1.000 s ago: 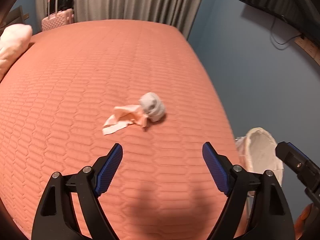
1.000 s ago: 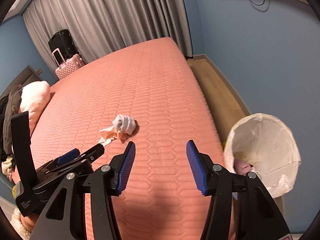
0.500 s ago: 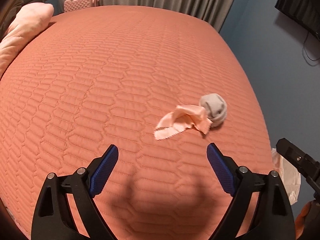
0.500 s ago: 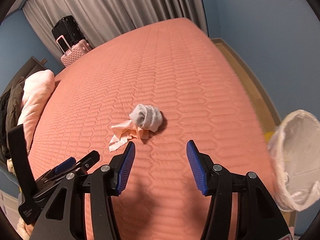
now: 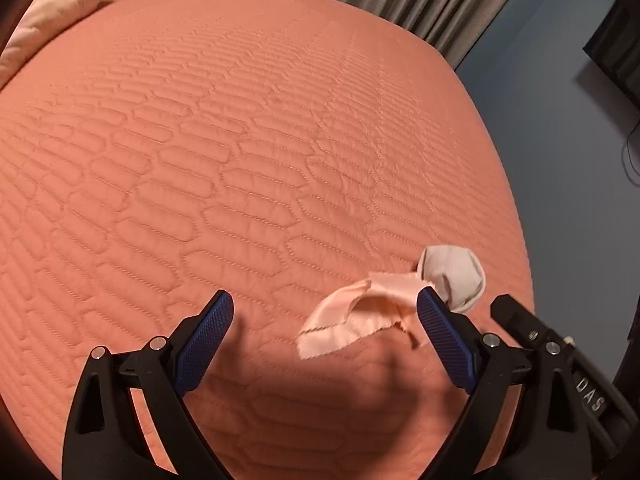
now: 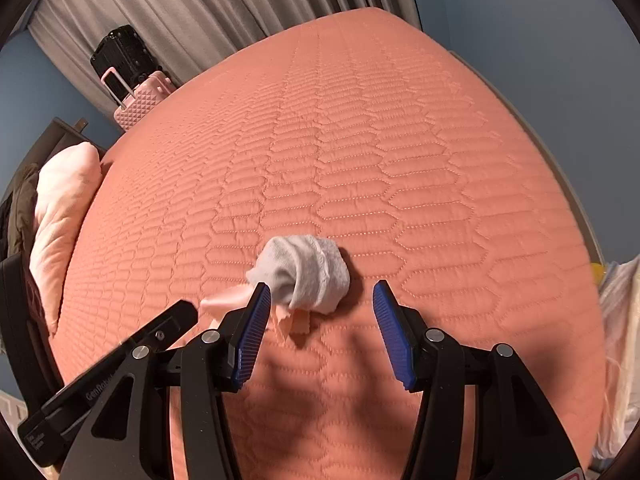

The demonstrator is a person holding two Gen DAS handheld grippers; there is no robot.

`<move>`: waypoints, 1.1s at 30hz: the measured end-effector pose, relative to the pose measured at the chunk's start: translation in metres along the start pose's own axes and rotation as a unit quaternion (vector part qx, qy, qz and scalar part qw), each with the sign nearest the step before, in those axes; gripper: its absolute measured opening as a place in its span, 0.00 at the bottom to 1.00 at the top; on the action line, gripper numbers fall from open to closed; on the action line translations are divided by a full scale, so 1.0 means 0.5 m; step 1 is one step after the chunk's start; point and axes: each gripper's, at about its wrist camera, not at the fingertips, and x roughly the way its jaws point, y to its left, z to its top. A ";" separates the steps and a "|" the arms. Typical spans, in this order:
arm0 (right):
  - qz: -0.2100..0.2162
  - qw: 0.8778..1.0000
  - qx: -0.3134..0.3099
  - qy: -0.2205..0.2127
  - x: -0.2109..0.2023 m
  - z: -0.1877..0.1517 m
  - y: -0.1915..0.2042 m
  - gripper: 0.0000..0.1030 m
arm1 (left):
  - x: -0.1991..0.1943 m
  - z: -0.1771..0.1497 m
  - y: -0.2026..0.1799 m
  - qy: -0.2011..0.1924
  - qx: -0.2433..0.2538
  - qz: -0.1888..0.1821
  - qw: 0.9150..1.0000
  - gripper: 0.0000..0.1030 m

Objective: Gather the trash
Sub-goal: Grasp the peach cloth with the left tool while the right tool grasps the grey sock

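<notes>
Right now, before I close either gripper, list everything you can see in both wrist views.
rolled sock: 1, grey-white, on the bed just ahead of the right gripper's fingertips
cloth scrap: 1, peach-pink, flat on the bed, touching the sock
bed cover: 1, quilted salmon-orange, fills both views
pillow: 1, pale pink, at the bed's left edge
pink suitcase: 1, beyond the far end of the bed
black suitcase: 1, behind the pink one
curtains: grey, along the back wall
bin liner: 1, whitish, right edge of the right wrist view, mostly cut off
walls: blue
left gripper: open, above the cloth scrap
right gripper: open, at the sock
</notes>
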 end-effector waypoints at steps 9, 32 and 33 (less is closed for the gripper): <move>0.004 1.000 -0.020 0.018 0.061 0.009 -0.002 0.48 | 0.088 0.014 0.008 0.045 -0.067 -0.044 0.996 0.59; 0.001 1.000 -0.017 0.002 -0.040 -0.062 -0.016 0.13 | -0.007 -0.075 -0.017 0.026 0.035 -0.049 0.998 0.03; -0.001 1.000 -0.017 -0.002 -0.058 -0.070 -0.020 0.13 | -0.018 -0.083 -0.019 0.026 0.041 -0.051 0.997 0.03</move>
